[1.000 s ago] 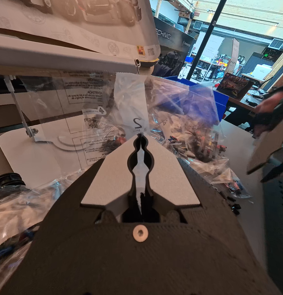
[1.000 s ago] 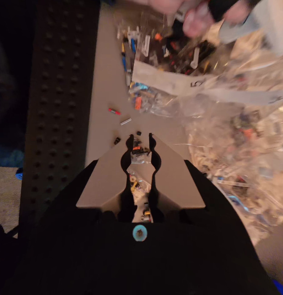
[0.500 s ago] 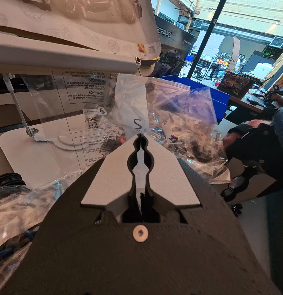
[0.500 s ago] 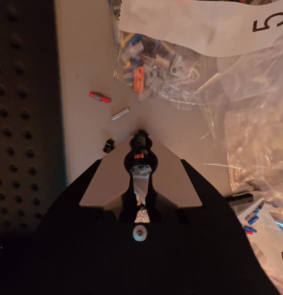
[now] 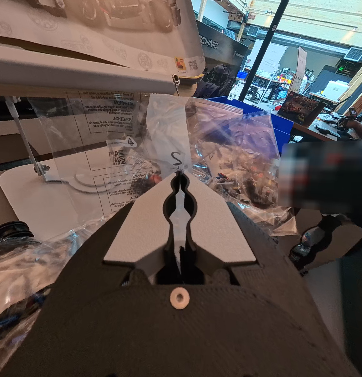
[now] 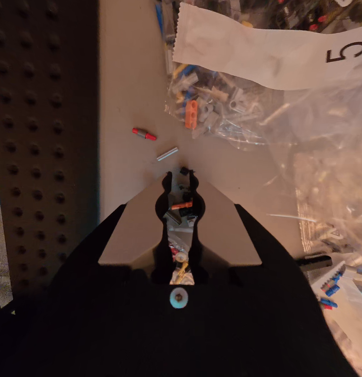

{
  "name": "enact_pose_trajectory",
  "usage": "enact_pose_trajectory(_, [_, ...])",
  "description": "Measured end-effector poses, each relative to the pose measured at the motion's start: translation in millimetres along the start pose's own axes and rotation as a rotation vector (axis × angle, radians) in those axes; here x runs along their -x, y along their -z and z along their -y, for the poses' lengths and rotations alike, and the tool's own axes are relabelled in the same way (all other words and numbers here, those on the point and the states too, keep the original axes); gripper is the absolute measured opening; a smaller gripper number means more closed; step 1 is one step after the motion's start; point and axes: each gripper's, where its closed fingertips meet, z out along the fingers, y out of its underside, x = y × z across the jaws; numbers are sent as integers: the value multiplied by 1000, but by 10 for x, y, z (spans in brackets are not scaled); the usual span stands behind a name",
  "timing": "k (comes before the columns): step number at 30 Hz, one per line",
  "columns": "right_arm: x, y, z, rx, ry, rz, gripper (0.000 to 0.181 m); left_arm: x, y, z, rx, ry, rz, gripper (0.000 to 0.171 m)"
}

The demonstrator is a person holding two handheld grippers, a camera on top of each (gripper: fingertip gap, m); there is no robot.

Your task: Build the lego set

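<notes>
Left wrist view, going L to R: a white stand base (image 5: 33, 195) w/ rounded corners takes up 9 o'clock, its thin metal strut rising to a tilted shelf that carries the instruction booklet (image 5: 98, 30) across 11–12 o'clock, so headroom above is tight. Crinkly clear bags crowd the bottom-left edge. Dead centre, the left gripper (image 5: 179, 173) is clenched on the white strip of a clear lego bag (image 5: 169, 130), tips pinched together, the bag held upright w/ its zigzag top edge at 12 o'clock. Behind it at 1–2 o'clock lie more glossy bags of small dark parts (image 5: 247, 183) and a blue bin (image 5: 280, 124). At 3 o'clock the right gripper (image 5: 310, 242) shows low by the table, part masked by a blur patch. Right wrist view: a dark studded mat (image 6: 39, 142) fills the whole left side, its straight edge meeting the bare tan table (image 6: 127, 81); that strip is the only open room. Loose there at 11 o'clock: a red-tipped pin (image 6: 144, 133) and a short grey axle (image 6: 167, 154), near each other but apart. The right claw is part open, narrow gap, tips down by a small black piece (image 6: 183, 170); can't tell if it touches. Small parts in a little bag show thru the gap. At 1–3 o'clock, a bag w/ white paper strip (image 6: 257, 55), an orange beam (image 6: 191, 114) inside it.
</notes>
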Motion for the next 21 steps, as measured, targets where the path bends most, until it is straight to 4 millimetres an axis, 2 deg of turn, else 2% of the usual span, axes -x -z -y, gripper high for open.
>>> enact_pose_trajectory(6, [-29,-73,-47,32,11,-19,5,4,0,-1,1,-1,1,0])
enact_pose_trajectory(10, [-22,-47,-30,14,-3,-10,12,1,-2,-5,2,-2,1,0])
enact_pose_trajectory(16, [-12,-101,-1,13,14,-15,6,-5,-3,-4,3,-5,0,0])
enact_pose_trajectory(21, [23,3,66,-28,33,-11,5,-2,3,5,1,-5,0,0])
